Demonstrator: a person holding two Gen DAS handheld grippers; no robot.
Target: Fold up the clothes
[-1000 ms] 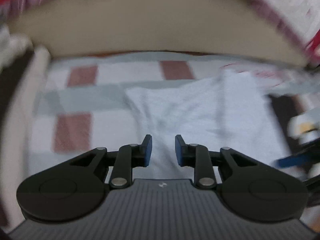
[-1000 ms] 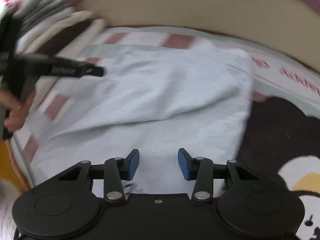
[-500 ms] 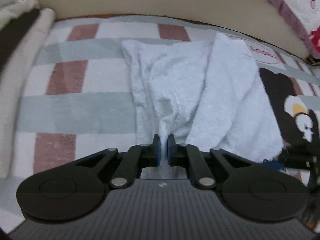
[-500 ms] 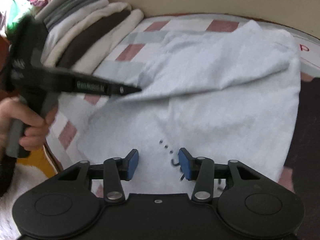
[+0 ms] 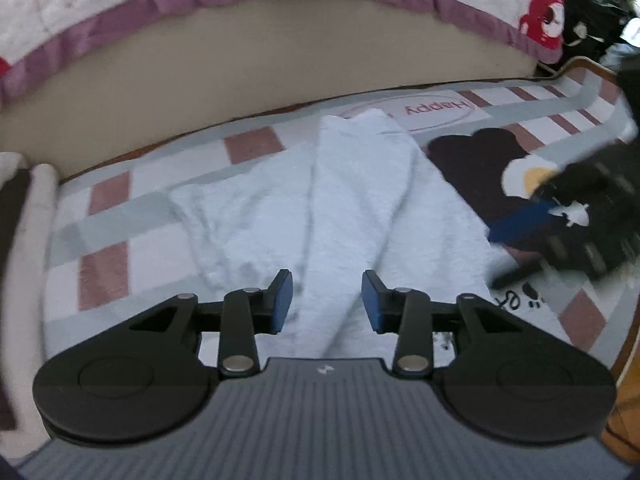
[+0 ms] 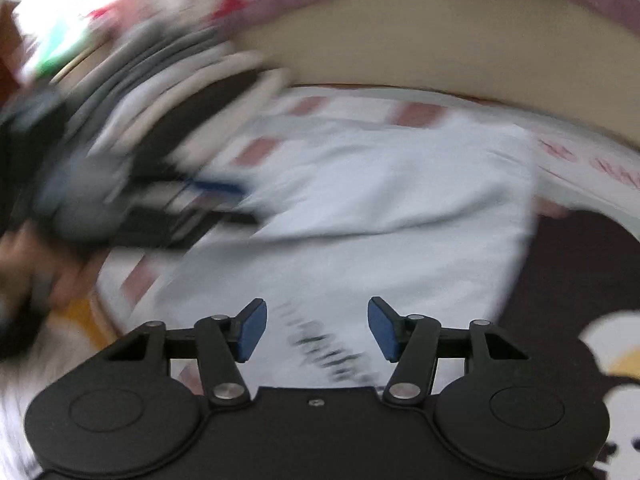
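A pale blue-white garment (image 5: 352, 216) lies partly folded on a checked mat (image 5: 108, 196), with a raised ridge running down its middle. My left gripper (image 5: 327, 300) hovers over the near end of that ridge. Its jaws are opening and the pads stand clear of the cloth. My right gripper (image 6: 316, 328) is above the same garment (image 6: 380, 208) near a line of dark print; its jaws are opening too, with nothing pinched between them. The right gripper shows blurred at the right of the left wrist view (image 5: 568, 216).
A stack of folded clothes (image 6: 172, 92) lies at the mat's left edge. A beige bed base (image 5: 280, 48) with a purple-frilled cover runs along the far side. The mat's right part bears a dark cartoon print (image 5: 480, 168). A hand (image 6: 24, 264) holds the left tool.
My left gripper, shut on the garment's ridge half a second ago, has let go and opened. The right gripper has opened wider and both views have shifted, with motion blur in the right view.
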